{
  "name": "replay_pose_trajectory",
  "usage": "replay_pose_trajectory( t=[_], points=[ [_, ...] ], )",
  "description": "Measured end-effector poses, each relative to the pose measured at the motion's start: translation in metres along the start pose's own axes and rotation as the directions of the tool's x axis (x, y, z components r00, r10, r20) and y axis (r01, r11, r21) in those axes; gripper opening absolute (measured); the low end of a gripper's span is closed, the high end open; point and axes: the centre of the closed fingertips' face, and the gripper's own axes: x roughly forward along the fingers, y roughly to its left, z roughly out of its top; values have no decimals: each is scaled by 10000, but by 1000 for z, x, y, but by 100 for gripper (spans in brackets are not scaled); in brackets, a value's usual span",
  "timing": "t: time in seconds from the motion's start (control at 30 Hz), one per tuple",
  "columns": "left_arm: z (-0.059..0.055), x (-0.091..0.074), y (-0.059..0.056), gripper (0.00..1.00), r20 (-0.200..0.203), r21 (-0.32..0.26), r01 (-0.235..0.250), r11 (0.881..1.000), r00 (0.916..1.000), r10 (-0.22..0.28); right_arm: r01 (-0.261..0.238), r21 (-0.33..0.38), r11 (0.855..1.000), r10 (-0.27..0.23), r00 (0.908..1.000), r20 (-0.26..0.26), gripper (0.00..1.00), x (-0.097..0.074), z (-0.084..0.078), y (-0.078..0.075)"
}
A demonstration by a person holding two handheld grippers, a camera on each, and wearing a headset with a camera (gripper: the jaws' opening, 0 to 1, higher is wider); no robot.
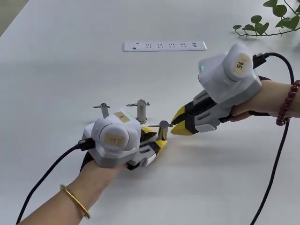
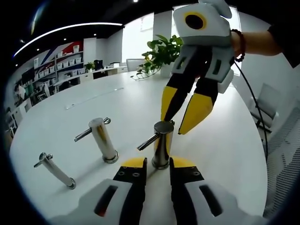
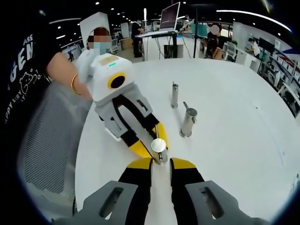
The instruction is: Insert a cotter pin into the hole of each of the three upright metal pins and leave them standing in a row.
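Three upright metal pins stand in a row on the white table [image 1: 70, 70]. A small pin [image 1: 104, 110] and a middle pin [image 1: 141, 111] each carry a cotter pin through the top. My left gripper [image 1: 161, 140] is shut on the base of the third pin [image 2: 162, 143]. A cotter pin [image 2: 147, 142] sticks out of this pin's hole to the left. My right gripper [image 1: 173, 126] reaches in from the right, its yellow fingertips [image 2: 169, 105] closed in on the cotter pin's head at the pin's top. The third pin [image 3: 159, 151] stands between the right jaws.
A white power strip [image 1: 164, 46] lies at the far middle of the table. Plant leaves [image 1: 276, 21] hang over the far right corner. Black cables [image 1: 276, 154] trail from both grippers toward the near edge.
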Motion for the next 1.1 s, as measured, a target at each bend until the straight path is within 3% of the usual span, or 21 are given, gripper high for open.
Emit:
replay_pose_trajectory(
  t=[0.13,0.33,0.73,1.1],
  points=[
    [2,-6,-1,22,86,-41,90,10000,9999,-89,-42,82,10000,40,9996,280,15,1,9,2],
    [-2,-12,-2,30,-7,-7,85,10000,10000,-85,-34,-9,10000,35,9993,382,15,6,15,3],
    [3,-31,-2,46,282,-630,232,9977,9994,-215,-6,-83,10000,8,9997,224,13,19,18,5],
    [4,-50,6,50,234,-404,143,9991,9996,-133,38,-117,9999,-39,10000,-10,9,21,17,5]
  ],
)
